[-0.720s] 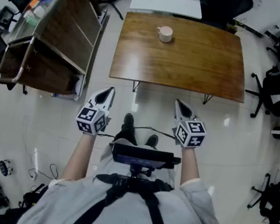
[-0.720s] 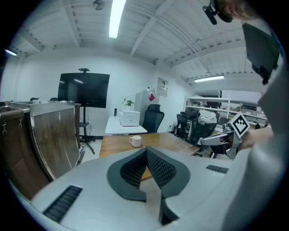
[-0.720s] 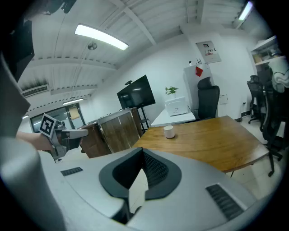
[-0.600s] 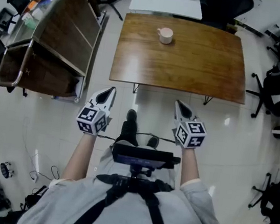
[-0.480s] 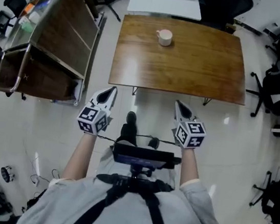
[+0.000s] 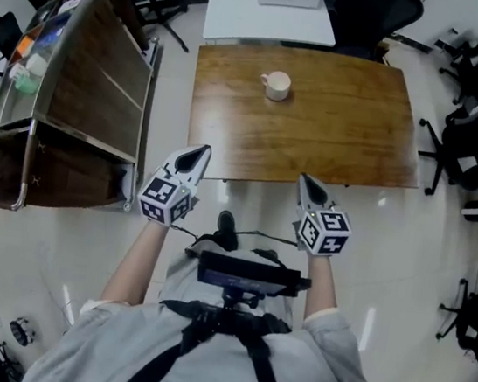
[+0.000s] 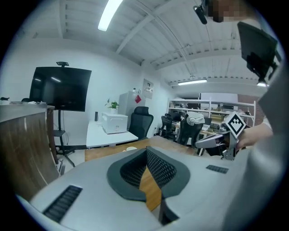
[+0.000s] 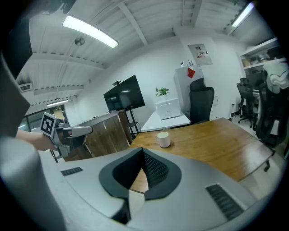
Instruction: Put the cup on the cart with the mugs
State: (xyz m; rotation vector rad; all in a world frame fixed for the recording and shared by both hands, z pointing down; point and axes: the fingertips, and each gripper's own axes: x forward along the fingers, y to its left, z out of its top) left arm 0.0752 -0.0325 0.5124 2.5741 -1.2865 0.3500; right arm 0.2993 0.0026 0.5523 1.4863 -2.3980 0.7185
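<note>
Head view showed the left gripper [image 6: 198, 155] and right gripper [image 6: 310, 185] closed and empty, while the far cup [image 6: 277, 84] seemed light, rigid and fragile, best gripped across its rim.

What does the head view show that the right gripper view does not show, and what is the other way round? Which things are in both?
Only the head view: a shoe on the floor, and the marker cube on the right gripper.
Only the right gripper view: a TV on a stand, a plant and a ceiling light.
Both: the cup standing on the wooden table, the cart to the left of it, and the left gripper.
</note>
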